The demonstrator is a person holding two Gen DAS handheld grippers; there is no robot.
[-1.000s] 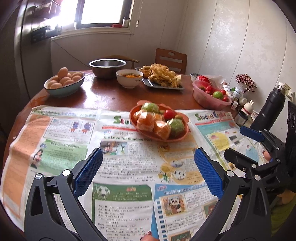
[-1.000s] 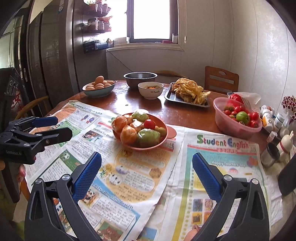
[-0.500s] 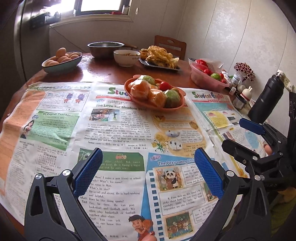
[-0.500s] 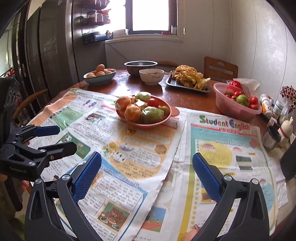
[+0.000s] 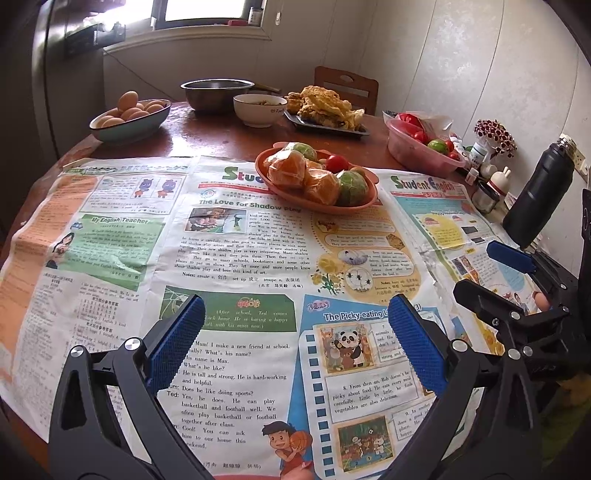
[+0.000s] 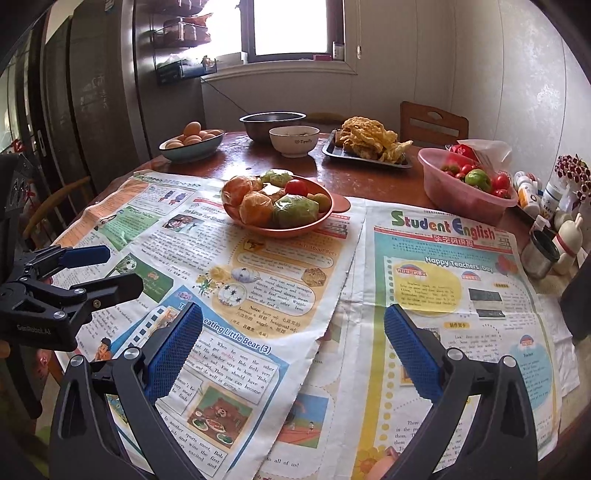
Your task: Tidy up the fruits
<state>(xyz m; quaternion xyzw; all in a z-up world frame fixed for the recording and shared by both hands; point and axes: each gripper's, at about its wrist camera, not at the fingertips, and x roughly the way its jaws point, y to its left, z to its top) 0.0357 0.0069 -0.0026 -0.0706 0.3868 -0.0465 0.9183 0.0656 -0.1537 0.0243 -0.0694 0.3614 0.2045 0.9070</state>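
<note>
Compared with a second ago, both grippers have pulled back from the fruit plate point(image 5: 317, 205): it then sat just ahead of the fingers, and now a wide stretch of newspaper point(image 5: 236, 258) lies between them and it. Since half a second ago the left view has tipped up a little, showing more of the window point(image 5: 214, 9).

The left gripper point(image 5: 295, 339) is spread wide, its blue pads point(image 5: 173, 343) well apart and holding nothing, hovering over the printed pages. The right gripper point(image 6: 291, 343) is likewise released and empty above the paper; in the left view it shows at the right edge point(image 5: 491, 273), fingers apart.

The plate stands well ahead of both grippers, slightly right of centre for the left one and slightly left for the right one point(image 6: 277, 221). On it lie wrapped oranges point(image 5: 288, 171), wrapped green fruit point(image 5: 351, 188) and a red tomato point(image 5: 337, 162).

Farther ahead on the brown wooden table point(image 5: 207, 129) stand a bowl of eggs point(image 5: 129, 118) to the left, a metal bowl point(image 5: 216, 92), a white bowl point(image 5: 258, 107) and a tray of fried food point(image 5: 325, 110). To the right is a pink basin point(image 6: 465, 188) with tomatoes and a green fruit, then small bottles point(image 6: 532, 192) and a dark flask point(image 5: 539, 192). A wooden chair point(image 6: 434, 122) stands beyond the table against a pale wall, and dark cabinets point(image 6: 92, 110) rise to the left.
</note>
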